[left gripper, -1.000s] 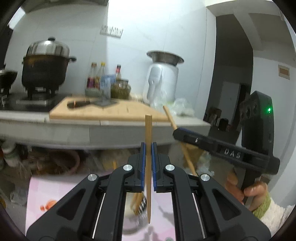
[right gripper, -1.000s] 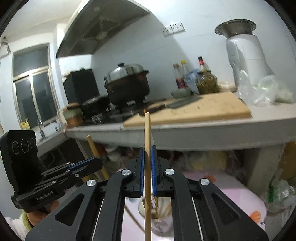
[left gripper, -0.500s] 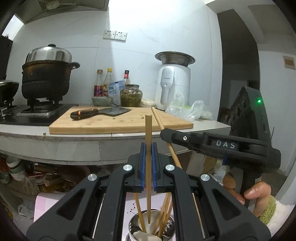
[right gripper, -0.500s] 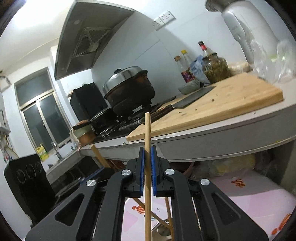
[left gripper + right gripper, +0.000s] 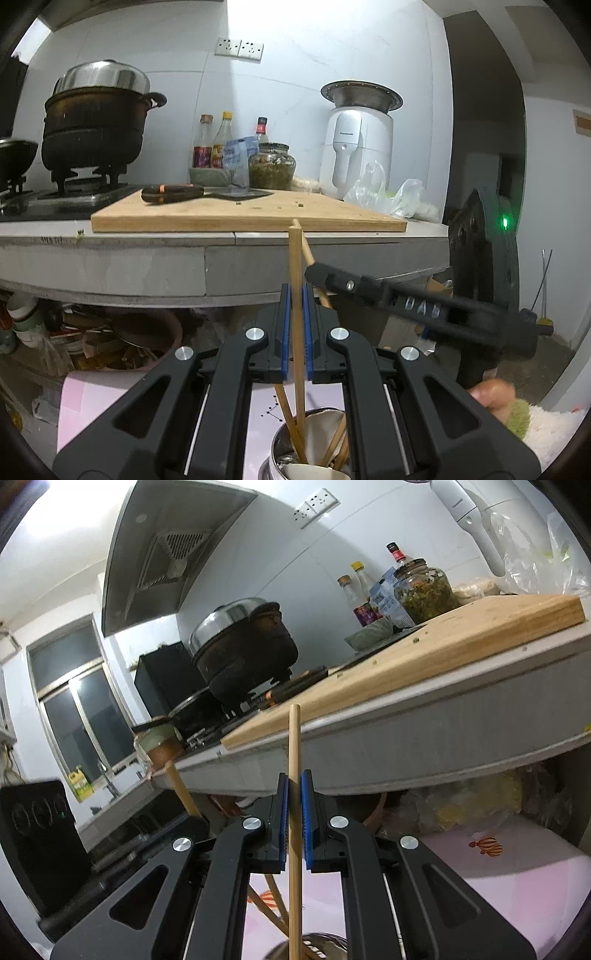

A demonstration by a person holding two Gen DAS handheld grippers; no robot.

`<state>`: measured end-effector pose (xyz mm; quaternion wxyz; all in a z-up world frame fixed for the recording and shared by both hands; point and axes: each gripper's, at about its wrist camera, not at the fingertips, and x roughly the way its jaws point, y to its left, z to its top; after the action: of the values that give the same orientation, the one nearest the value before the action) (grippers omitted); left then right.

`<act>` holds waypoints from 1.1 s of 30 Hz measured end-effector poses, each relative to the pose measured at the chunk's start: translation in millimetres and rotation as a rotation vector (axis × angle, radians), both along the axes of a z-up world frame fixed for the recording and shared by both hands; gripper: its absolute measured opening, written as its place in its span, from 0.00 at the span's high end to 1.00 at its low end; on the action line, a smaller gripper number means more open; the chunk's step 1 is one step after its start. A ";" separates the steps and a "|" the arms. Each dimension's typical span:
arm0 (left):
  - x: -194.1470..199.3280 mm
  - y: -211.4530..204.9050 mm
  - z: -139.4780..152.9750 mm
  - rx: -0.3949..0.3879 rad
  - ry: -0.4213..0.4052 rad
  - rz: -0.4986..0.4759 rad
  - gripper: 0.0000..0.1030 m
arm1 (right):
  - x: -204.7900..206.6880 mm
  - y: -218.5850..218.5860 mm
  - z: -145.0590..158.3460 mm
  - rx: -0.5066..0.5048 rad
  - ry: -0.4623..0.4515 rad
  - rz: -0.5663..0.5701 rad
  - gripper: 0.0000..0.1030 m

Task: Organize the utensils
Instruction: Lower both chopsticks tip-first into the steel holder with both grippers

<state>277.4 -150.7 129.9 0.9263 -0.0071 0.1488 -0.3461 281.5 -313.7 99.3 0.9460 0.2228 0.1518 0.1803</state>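
Note:
My left gripper [image 5: 295, 295] is shut on a wooden chopstick [image 5: 296, 325] held upright, its lower end inside a steel utensil cup [image 5: 314, 458] that holds several chopsticks. My right gripper [image 5: 294, 786] is shut on another chopstick [image 5: 294, 830], also upright, above the same cup [image 5: 314, 947]. In the left wrist view the right gripper [image 5: 321, 271] reaches in from the right, its chopstick [image 5: 308, 253] crossing just behind mine. The left gripper's body [image 5: 40, 842] and its chopstick top [image 5: 179, 786] show at the left of the right wrist view.
The cup stands on a pink patterned mat [image 5: 509, 867] on the floor, below a concrete counter [image 5: 147, 258]. On the counter are a wooden cutting board [image 5: 240, 214] with a cleaver [image 5: 173, 194], a black pot [image 5: 92, 122], bottles, a jar and a white appliance [image 5: 360, 144].
Both grippers have come lower with their chopsticks. The left chopstick's lower end now stands in the cup, and the right gripper has moved closer in from the right.

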 end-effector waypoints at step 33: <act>-2.3 1.9 -4.0 0.006 0.007 0.010 0.94 | 2.6 16.3 -20.6 -0.095 -0.034 0.003 0.93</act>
<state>275.1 -148.8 125.9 0.9275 -0.0064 0.1533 -0.3409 284.1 -297.4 78.7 0.9577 0.1742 0.1445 0.1779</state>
